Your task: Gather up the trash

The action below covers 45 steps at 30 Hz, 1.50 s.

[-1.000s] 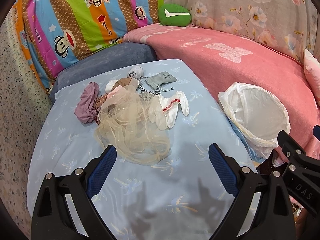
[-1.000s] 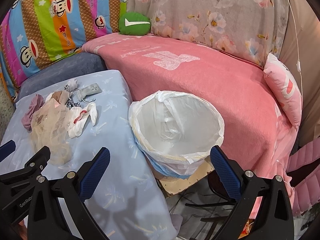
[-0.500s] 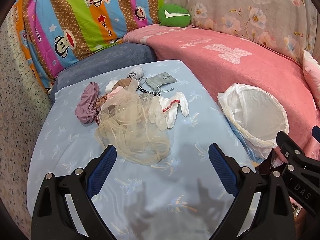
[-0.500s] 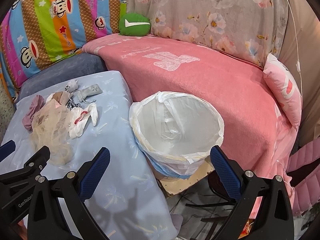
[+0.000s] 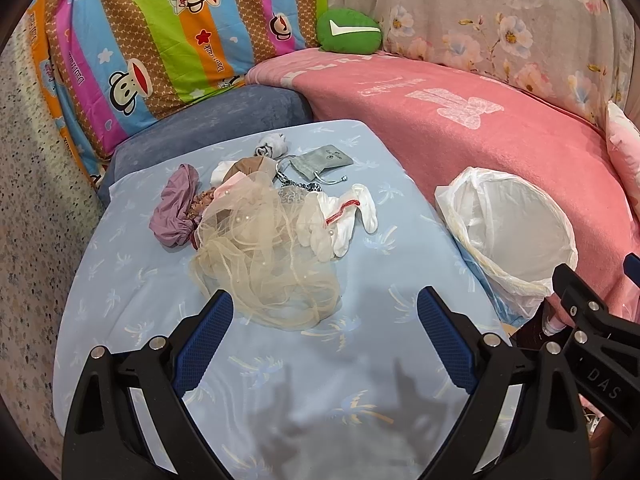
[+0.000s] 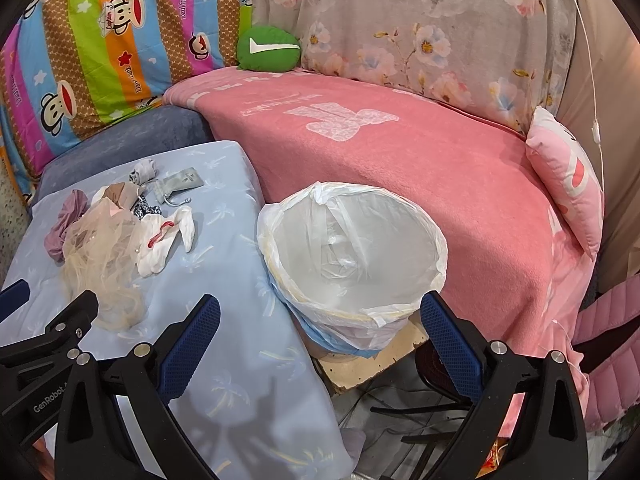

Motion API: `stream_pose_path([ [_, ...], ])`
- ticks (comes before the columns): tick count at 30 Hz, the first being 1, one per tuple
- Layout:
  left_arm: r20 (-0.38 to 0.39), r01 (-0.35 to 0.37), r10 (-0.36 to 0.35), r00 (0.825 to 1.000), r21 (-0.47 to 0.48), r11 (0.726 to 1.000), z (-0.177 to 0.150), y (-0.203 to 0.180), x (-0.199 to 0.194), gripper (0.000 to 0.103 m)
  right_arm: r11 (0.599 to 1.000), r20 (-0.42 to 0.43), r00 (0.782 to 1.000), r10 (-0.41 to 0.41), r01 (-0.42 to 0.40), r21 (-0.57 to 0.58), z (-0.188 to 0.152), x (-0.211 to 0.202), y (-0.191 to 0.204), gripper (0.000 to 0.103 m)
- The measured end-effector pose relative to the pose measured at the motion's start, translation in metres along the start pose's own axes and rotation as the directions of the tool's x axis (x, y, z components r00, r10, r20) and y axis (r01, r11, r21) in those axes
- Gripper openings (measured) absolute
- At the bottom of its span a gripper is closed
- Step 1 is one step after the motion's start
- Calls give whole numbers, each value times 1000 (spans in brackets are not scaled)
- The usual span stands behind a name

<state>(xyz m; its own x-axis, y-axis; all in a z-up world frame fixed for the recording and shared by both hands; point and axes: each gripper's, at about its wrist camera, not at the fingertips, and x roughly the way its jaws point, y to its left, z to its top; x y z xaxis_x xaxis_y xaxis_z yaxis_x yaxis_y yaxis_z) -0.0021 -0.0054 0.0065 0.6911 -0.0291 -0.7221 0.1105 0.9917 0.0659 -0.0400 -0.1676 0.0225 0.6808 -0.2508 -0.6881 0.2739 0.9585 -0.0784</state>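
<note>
A heap of trash lies on the light blue cushion point(image 5: 304, 360): cream netting point(image 5: 272, 276), a purple crumpled cloth point(image 5: 176, 212), white gloves point(image 5: 340, 220) with a red cord, a grey drawstring pouch point(image 5: 324, 162) and a small grey wad point(image 5: 272, 146). My left gripper point(image 5: 324, 332) hovers open just short of the netting, nothing between its fingers. A bin lined with a white bag point(image 6: 352, 248) stands right of the cushion. My right gripper point(image 6: 320, 340) is open over the bin's near rim. The same heap point(image 6: 120, 236) shows left in the right wrist view.
A pink blanket point(image 6: 400, 152) covers the sofa behind the bin, with a pink pillow point(image 6: 568, 172) at right. A green cushion point(image 5: 348, 32) and striped cartoon fabric point(image 5: 160, 40) line the back. Floor and chair legs point(image 6: 404, 416) lie below the bin.
Both grippers have stayed nearly still and open. The view shifted only slightly.
</note>
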Motion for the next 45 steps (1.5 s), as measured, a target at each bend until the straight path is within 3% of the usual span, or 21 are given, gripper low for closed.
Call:
stream_pose_path([
  [30,-3,4,-4,1000,-23,1000,4,18,18,89,1000,-4,1000,2,-2,3,9,12,15,97],
  [38,0,-36,36,999,-60,998,7,43,37,89,1000,2,1000,19,-19,-7,15,25,36,97],
  [45,-56,-49,44,997,-108,993,8,80,64,89,999,1,999,49,-49,-3,23,41,56,97],
])
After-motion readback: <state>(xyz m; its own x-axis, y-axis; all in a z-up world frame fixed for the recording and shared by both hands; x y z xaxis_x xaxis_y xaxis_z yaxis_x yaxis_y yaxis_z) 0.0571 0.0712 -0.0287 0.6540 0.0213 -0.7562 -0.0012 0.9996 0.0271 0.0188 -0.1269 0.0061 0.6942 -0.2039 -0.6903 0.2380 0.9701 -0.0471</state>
